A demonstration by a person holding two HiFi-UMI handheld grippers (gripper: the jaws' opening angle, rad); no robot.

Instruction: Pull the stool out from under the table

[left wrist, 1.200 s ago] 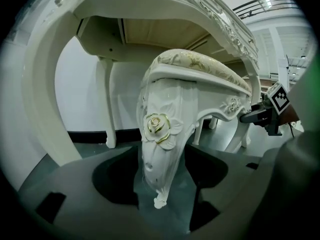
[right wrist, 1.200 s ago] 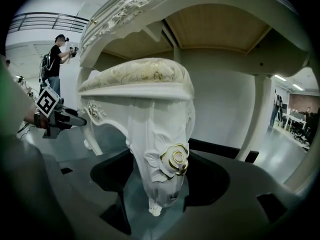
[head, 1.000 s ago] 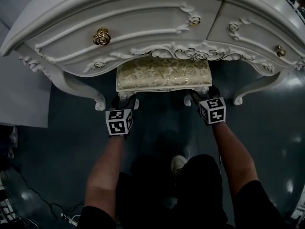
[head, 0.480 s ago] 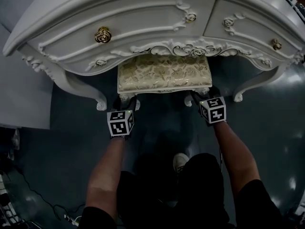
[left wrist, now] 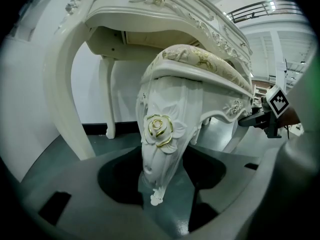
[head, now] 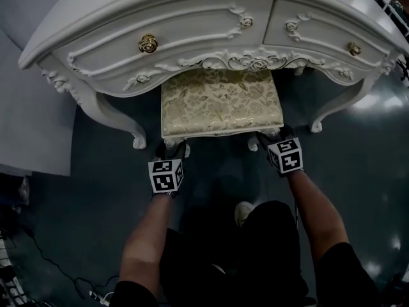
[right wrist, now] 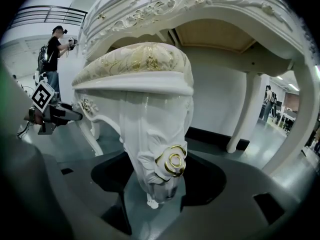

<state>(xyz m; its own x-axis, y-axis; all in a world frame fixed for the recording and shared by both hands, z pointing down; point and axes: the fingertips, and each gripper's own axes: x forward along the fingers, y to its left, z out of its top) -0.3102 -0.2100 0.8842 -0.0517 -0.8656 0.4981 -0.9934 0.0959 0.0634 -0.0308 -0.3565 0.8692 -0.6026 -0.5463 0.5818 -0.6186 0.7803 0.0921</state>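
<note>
Left claw [head: 171,149] [left wrist: 162,180] is closed around the stool's left front leg [left wrist: 161,144] [head: 168,144], just above the foot; the carved rose with gold trim sits directly above the jaws. Right claw [head: 272,135] [right wrist: 155,184] is closed in the same way around the right front leg [right wrist: 159,159] [head: 254,143], below its gold-trimmed rose. Both claws are held low, close to the dark green floor [head: 211,171], with the person's forearms extended forward.

Stool [head: 220,101] [left wrist: 200,64] [right wrist: 135,64] has a cream seat with a gold floral pattern and a white carved frame. It stands on the floor in the knee space of the white dressing table [head: 192,31]. The front part of the seat is clear of the carved apron; the rear edge lies beneath it. The stool is centred between the dressing table's two curved front legs, apart from both. A gold drawer knob [head: 147,43] sits above and to the left of the seat.
</note>
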